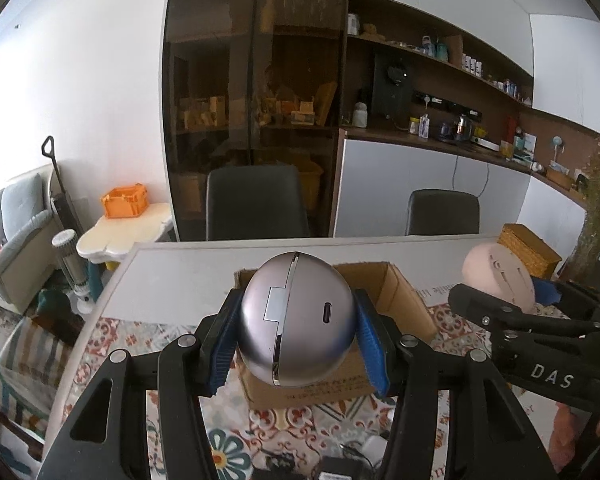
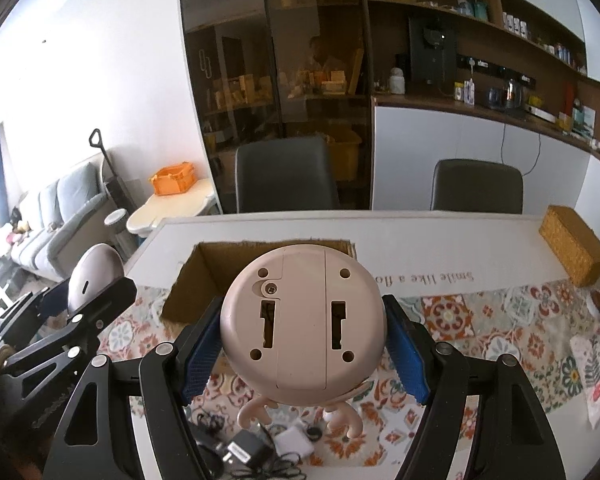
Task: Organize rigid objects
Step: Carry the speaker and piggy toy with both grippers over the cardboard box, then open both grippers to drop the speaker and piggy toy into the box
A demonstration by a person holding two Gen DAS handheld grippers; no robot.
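My left gripper [image 1: 296,340] is shut on a silver egg-shaped device [image 1: 296,320] with a seam and a USB port, held above the open cardboard box [image 1: 400,292]. My right gripper [image 2: 304,340] is shut on a round pink device [image 2: 300,320] with antler-like legs, its underside facing me, held above the same box [image 2: 208,276]. The right gripper with the pink device [image 1: 496,276] shows at the right of the left wrist view. The left gripper with the silver device [image 2: 94,272] shows at the left of the right wrist view.
The table has a patterned cloth [image 2: 480,312]. A wicker box [image 2: 572,244] stands at the far right. Chargers and cables [image 2: 252,452] lie at the near edge. Two dark chairs [image 2: 284,176] stand behind the table. A small side table with an orange crate [image 1: 124,200] stands at the left.
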